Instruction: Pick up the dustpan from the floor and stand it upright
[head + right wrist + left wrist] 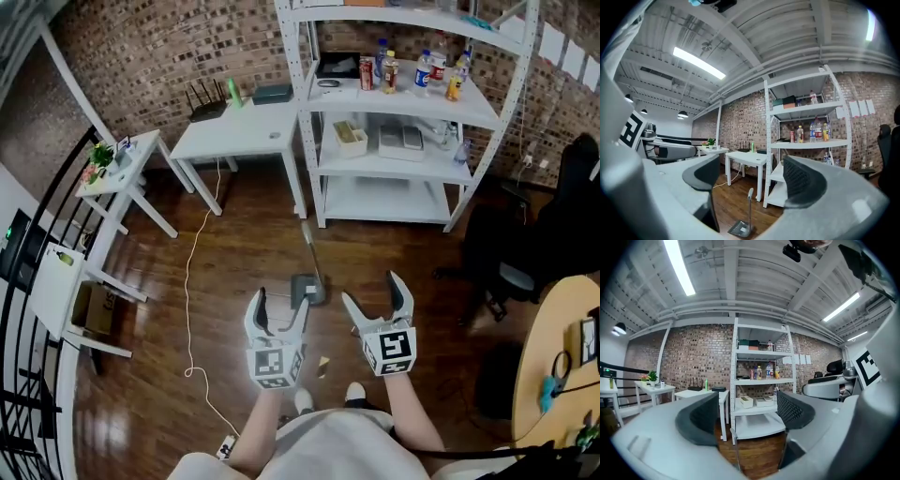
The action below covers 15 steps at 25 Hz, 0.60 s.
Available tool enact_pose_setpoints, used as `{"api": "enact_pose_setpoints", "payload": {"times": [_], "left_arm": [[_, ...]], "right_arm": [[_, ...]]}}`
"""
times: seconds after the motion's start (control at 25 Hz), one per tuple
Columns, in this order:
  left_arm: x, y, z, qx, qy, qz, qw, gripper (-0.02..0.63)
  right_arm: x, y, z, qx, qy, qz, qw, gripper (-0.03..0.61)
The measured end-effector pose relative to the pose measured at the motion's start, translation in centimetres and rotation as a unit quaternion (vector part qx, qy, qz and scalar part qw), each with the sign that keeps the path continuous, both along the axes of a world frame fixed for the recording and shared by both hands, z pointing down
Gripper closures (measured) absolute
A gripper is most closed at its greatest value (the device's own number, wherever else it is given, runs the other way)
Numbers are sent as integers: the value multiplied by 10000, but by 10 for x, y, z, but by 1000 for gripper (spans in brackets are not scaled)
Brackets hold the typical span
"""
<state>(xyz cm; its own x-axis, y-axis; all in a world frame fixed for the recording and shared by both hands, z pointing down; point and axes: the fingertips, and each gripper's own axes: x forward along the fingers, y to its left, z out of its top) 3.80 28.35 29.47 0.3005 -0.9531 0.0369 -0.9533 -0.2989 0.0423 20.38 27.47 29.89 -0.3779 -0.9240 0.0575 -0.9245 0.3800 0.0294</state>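
**Dustpan standing alone, both grippers empty**

Dustpan (308, 287) is on the wood floor (234, 309), in front of the white shelf rack (384, 199), close to the rack's corner post on the side next to the white bench (239, 131). Its flat gray pan sits down on the floor. Its long handle (310, 251) points up. The right gripper view shows this best: the stick goes straight up from the pan and nothing is touching it. I think it stays up because the flat bottom is wide and the handle is thin and light.

The left gripper (281, 307) and the right gripper (373, 292) are farther from the shelf rack than the dustpan is, back by the person's body. They sit side by side, both pointing level at the shelf rack. The fingers of each one are spread wide apart. Nothing is between them, only air, with the rack and its bottles far behind. I think they are held back and wide so they cannot bump the handle and tip it over.

A white cord (192, 281) runs along the floor, away from the shelf rack on the bench side. It is well apart from the dustpan.

To me the job looks done, since the dustpan is upright by itself.
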Motion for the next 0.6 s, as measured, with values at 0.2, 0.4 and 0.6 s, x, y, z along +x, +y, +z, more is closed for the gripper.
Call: {"api": "enact_pose_setpoints", "payload": {"times": [0.2,0.4,0.6], "left_arm": [[-23,34,-16,77,-46,10,10000,218],[-36,50,-26,174,56,-21,9998,220],[-22,70,-30,245,-3,60,9997,221]], "right_arm": [[-21,28,-21,102,94,35,9999,181],[-53,53,-34,150,269,-187,9994,186],[-51,70,-25,18,214,-236,9995,195]]}}
